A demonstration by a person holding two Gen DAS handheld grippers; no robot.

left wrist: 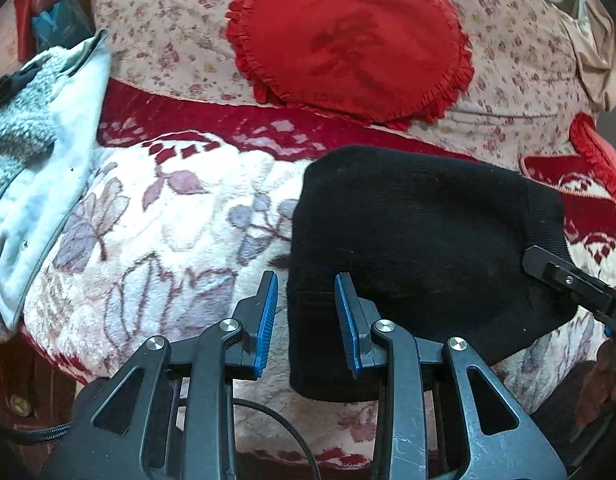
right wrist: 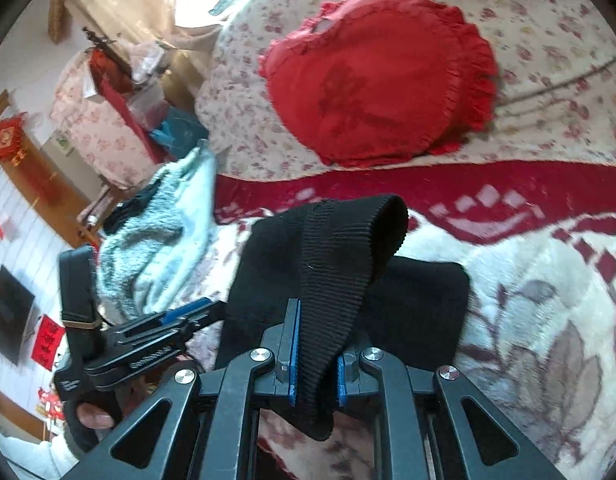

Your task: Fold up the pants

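Black knit pants (left wrist: 419,240) lie folded on a plush floral blanket (left wrist: 168,220). My left gripper (left wrist: 306,280) is open and straddles the pants' left edge: the right pad rests over the black cloth, while blanket shows beside the left pad. In the right wrist view, my right gripper (right wrist: 317,332) is shut on the ribbed band (right wrist: 339,248) of the pants, which arches up over the lower layer (right wrist: 419,312). The right gripper (left wrist: 547,264) shows at the pants' right edge in the left wrist view. The left gripper (right wrist: 212,312) shows at their left edge, held by a hand (right wrist: 92,416).
A red heart-shaped frilled cushion (left wrist: 347,44) (right wrist: 383,80) leans on a floral quilt behind the pants. A pale blue-grey fleece garment (left wrist: 36,152) (right wrist: 164,240) lies to the left. Beyond the bed's left side stand cluttered furniture and a wall.
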